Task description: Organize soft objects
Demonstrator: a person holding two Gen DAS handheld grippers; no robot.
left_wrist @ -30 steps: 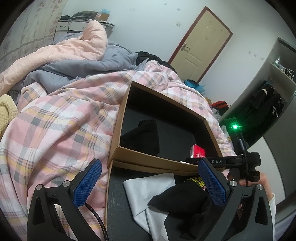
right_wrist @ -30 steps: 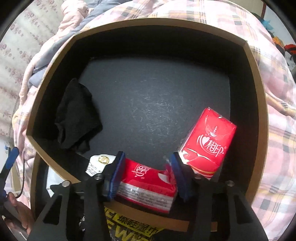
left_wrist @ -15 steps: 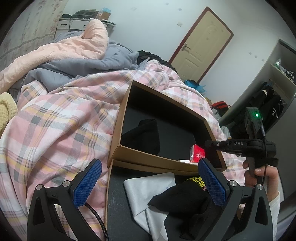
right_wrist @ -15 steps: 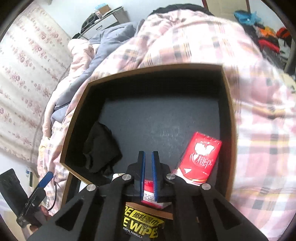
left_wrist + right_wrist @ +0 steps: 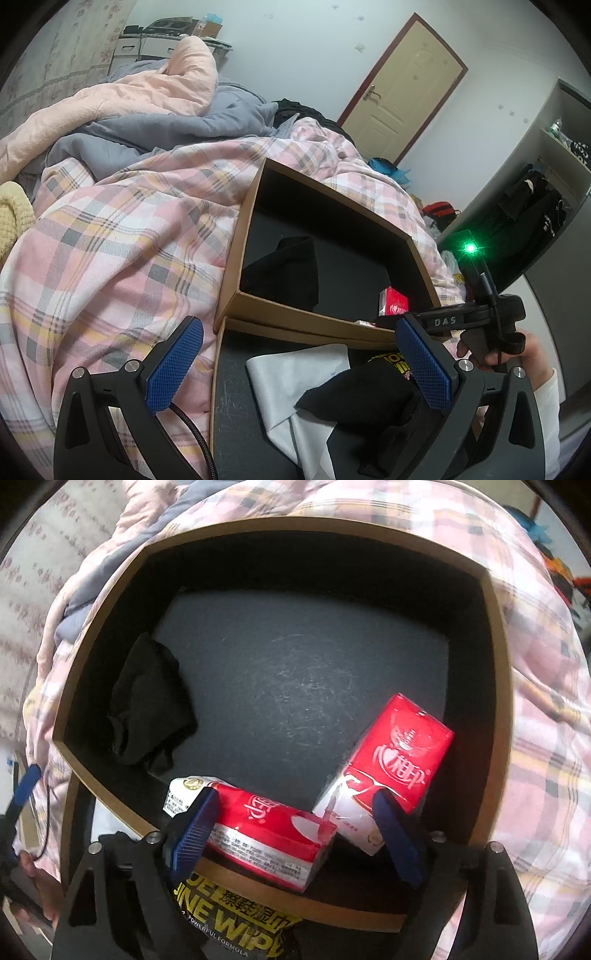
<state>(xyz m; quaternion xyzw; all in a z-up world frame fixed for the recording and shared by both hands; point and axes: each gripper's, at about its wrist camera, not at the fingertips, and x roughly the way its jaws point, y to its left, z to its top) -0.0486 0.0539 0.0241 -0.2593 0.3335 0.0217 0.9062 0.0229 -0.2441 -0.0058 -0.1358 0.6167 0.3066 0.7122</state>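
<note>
Right wrist view: right gripper (image 5: 295,829), jaws just opened wide, hovers over a red tissue pack (image 5: 266,827) lying loose in the box (image 5: 498,686) beside another pack (image 5: 399,764) and black cloth (image 5: 151,705). Left gripper (image 5: 299,365) hangs open.

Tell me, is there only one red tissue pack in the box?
No, two red tissue packs lie in the box, beside a black cloth.

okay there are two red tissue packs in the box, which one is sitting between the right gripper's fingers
The tissue pack lying flat along the box's near wall, with its white flap end at left. The other pack stands tilted toward the right wall, beyond the right gripper.
</note>
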